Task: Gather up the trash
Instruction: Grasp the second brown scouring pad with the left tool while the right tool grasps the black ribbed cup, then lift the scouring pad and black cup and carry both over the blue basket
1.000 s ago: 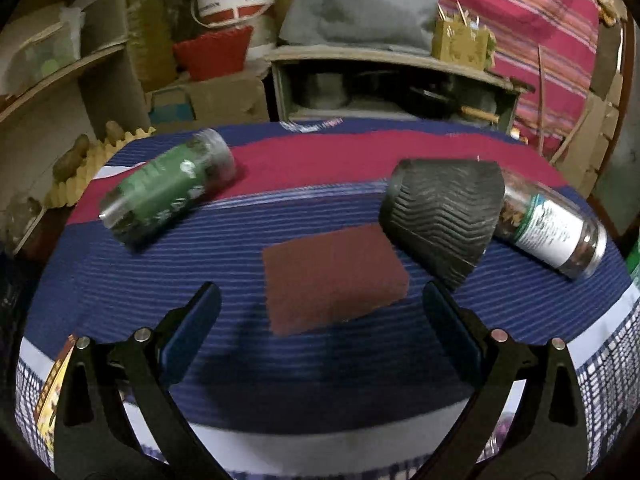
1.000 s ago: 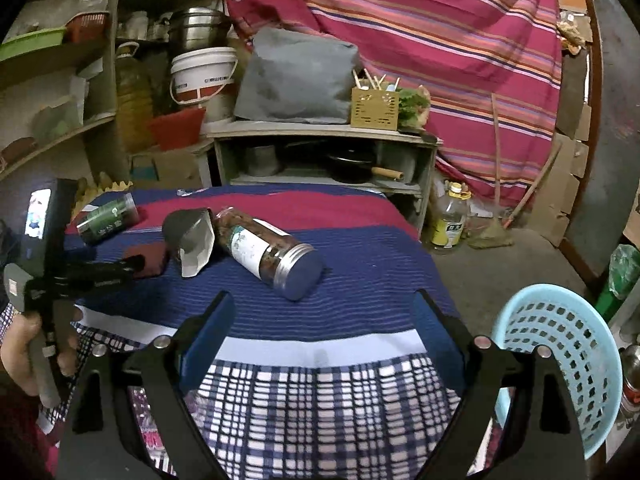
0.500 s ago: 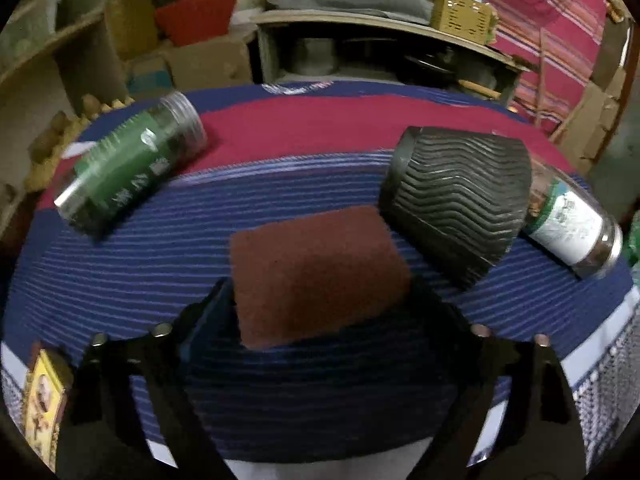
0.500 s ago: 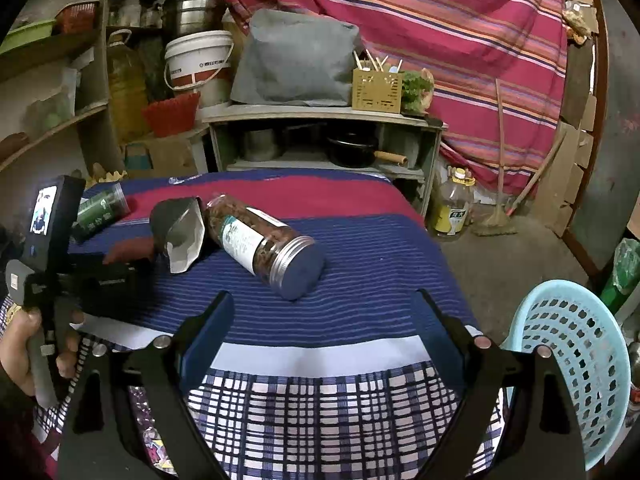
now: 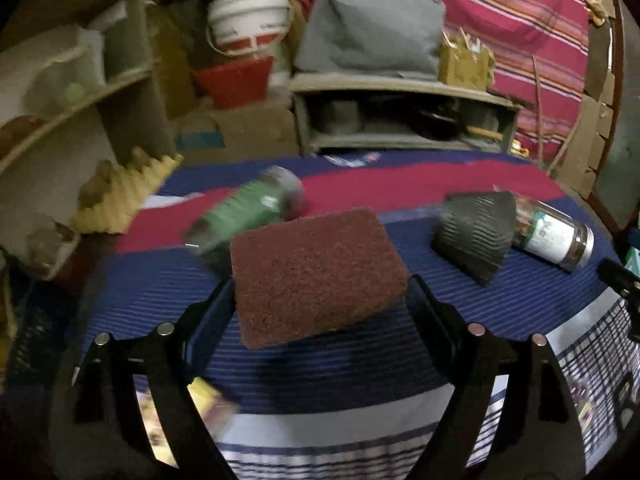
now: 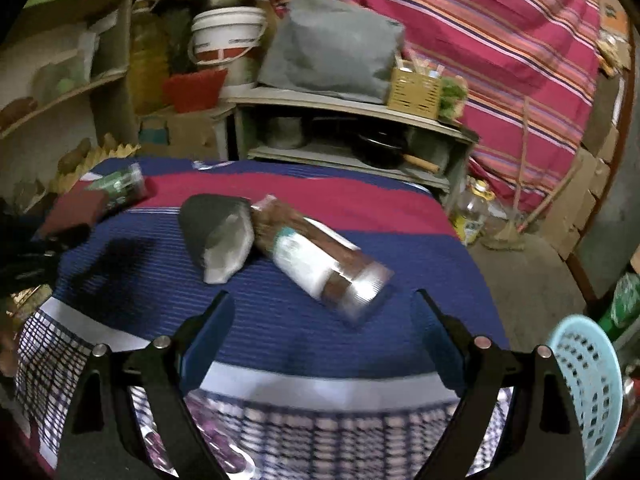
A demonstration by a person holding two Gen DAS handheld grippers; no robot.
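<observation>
Gripping scouring pad, left tool, basket contents unclear

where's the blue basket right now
In the right wrist view, the light blue basket sits on the floor at lower right, beyond the table's right edge.

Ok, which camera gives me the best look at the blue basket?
The right wrist view. The blue basket sits low at the right edge, off the table, with its lattice wall and rim visible, though the frame edge cuts it off. The left wrist view does not show it at all.
</observation>
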